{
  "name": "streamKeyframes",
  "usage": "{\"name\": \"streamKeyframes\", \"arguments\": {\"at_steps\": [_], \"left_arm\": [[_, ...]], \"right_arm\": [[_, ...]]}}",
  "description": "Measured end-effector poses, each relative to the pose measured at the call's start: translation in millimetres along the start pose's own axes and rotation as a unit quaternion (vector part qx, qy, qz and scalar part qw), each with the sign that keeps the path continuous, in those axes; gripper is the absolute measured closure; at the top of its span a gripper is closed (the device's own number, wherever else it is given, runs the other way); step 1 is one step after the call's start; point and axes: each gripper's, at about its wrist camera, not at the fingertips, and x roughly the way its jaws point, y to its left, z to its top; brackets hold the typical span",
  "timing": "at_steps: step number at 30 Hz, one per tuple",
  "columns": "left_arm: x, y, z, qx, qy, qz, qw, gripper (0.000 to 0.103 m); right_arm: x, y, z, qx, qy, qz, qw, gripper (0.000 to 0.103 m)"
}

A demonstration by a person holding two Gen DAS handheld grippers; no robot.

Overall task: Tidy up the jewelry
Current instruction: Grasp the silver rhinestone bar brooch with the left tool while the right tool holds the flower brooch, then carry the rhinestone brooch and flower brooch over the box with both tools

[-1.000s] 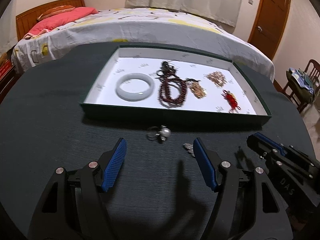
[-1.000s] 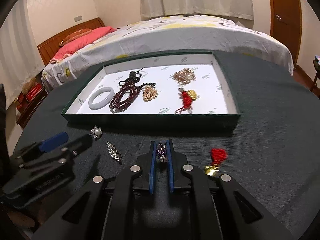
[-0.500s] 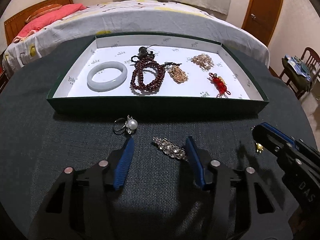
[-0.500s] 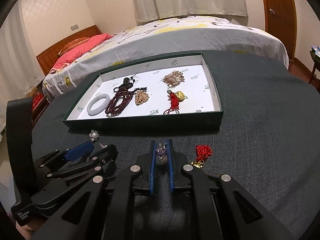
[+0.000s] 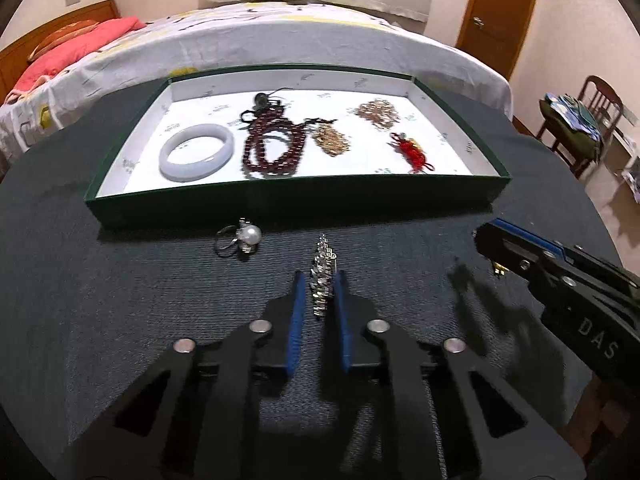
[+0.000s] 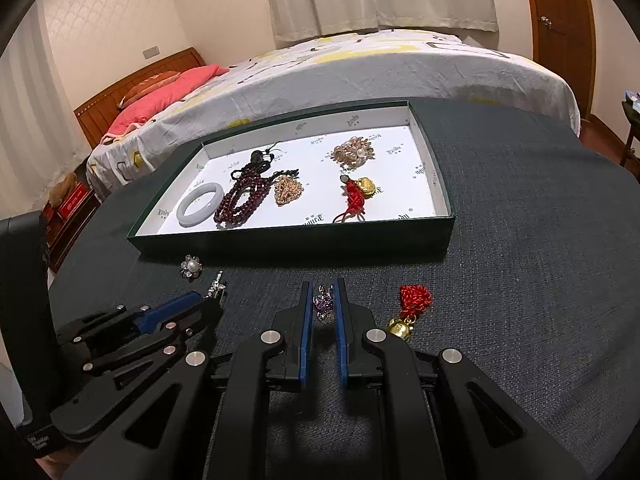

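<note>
1. White letters "DAS" mark the right claw's [image 5: 486,236] side in the left wrist view; the tray's [image 6: 288,240] liner print is too small to read.
2. A dark textured worktop [image 6: 520,260] stands before a bed [image 6: 360,68], curtains and a wooden door [image 6: 560,20].
3. Five pieces lie in the tray; a pearl ring [image 5: 240,237] and red tassel [image 6: 414,300] sit outside.
4. The left claw [image 5: 319,280] grips a silver brooch [image 5: 322,268]; the right pinches a purple charm [image 6: 324,306], near the tray's front wall.
</note>
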Motion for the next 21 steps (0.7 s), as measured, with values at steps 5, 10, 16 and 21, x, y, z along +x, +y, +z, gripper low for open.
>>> {"name": "streamKeyframes", "arguments": {"at_steps": [5, 10, 16, 21], "left_arm": [[1.2, 0.7, 1.3, 0.000, -0.001, -0.005, 1.0000, 0.093], [1.1, 2.3, 1.7, -0.004, -0.001, -0.008, 1.0000, 0.093], [-5.1, 5.0, 2.2, -0.007, -0.007, -0.004, 0.9999, 0.096], [-9.1, 8.5, 3.4, -0.005, -0.013, -0.003, 0.9999, 0.096]], "right_arm": [[-0.1, -0.2, 0.1, 0.000, 0.000, 0.000, 1.000, 0.092], [-0.1, -0.3, 0.0, 0.000, 0.000, 0.000, 1.000, 0.092], [-1.6, 0.5, 0.5, -0.002, -0.003, 0.000, 1.000, 0.092], [-2.5, 1.7, 0.5, -0.004, -0.003, -0.001, 1.000, 0.092]]}}
